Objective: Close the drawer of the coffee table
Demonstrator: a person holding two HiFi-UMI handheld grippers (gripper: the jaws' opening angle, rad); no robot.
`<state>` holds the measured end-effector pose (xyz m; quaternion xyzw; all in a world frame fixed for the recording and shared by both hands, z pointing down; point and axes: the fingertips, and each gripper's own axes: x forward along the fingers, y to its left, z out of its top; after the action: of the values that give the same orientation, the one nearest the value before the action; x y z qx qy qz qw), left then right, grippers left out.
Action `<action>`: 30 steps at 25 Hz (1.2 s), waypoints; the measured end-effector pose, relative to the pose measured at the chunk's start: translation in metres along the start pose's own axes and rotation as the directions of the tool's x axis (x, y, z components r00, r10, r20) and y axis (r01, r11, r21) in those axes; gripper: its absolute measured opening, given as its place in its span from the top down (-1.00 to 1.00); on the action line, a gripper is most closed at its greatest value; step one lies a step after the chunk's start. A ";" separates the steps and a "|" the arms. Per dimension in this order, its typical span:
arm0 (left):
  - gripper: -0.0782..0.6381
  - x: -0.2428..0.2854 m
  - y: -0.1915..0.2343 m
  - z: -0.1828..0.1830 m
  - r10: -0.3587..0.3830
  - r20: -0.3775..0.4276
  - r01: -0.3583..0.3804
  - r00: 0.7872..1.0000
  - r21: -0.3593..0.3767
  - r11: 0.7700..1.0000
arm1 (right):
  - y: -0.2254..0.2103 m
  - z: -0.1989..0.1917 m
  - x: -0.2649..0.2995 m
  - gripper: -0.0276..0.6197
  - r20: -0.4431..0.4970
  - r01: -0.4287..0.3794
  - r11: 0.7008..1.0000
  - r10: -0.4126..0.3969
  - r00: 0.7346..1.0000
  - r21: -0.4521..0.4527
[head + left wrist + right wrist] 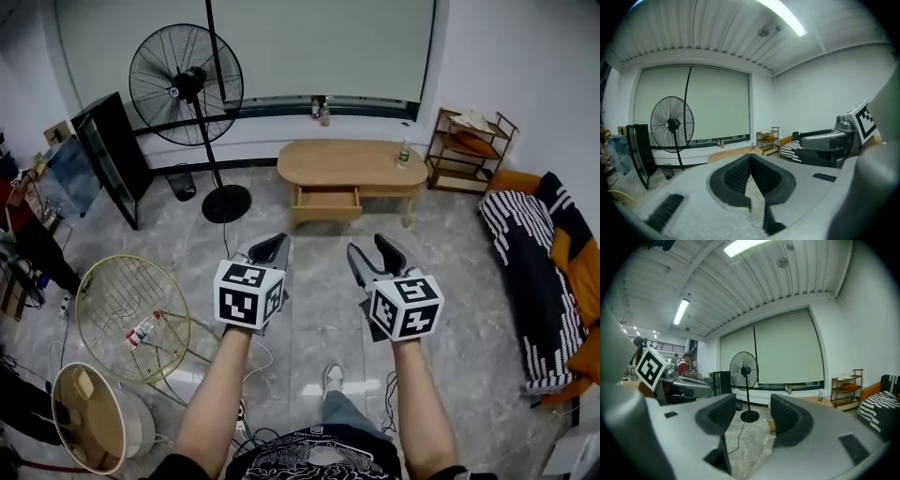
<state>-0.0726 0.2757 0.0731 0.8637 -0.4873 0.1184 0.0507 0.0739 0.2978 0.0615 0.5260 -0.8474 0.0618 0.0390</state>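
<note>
- Pedestal fan (pixel 186 84) stands at back left; a loose wire fan guard (pixel 131 319) lies on the floor, near left.
- Left gripper (pixel 273 246): jaws together at the tips, nothing between them, held over bare floor.
- Coffee table (pixel 349 159) sits ahead at centre, by the window wall, well apart from both grippers.
- Drawer (pixel 327 200) is on the table's front, left of middle, pulled part-way out.
- Right gripper (pixel 370 248): jaws apart, nothing between the pads, level with the left one.
- Bottle (pixel 403 155) stands on the table's right end.
- Wooden shelf rack (pixel 469 150) at back right; sofa (pixel 553 272) with a striped blanket along the right wall.
</note>
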 end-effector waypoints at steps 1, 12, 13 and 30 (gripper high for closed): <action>0.77 0.013 0.004 0.003 0.004 -0.002 -0.004 1.000 0.000 1.000 | -0.008 0.001 0.011 0.18 0.000 -0.007 1.000 0.007 1.000 -0.004; 0.77 0.156 0.048 0.028 0.041 -0.036 -0.041 0.999 -0.014 0.999 | -0.116 0.012 0.129 -0.04 -0.050 -0.040 0.999 0.040 0.998 -0.012; 0.77 0.166 0.050 0.029 0.043 -0.041 -0.043 0.998 -0.015 0.999 | -0.123 0.012 0.136 -0.05 -0.055 -0.043 0.999 0.042 0.998 -0.012; 0.77 0.265 0.070 0.056 0.064 -0.072 -0.062 0.995 0.024 0.998 | -0.197 0.007 0.217 -0.15 -0.066 -0.068 0.997 0.070 0.995 0.040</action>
<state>0.0075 0.0081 0.0846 0.8436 -0.5108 0.1564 0.0552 0.1542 0.0176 0.0953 0.4946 -0.8619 0.0969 0.0556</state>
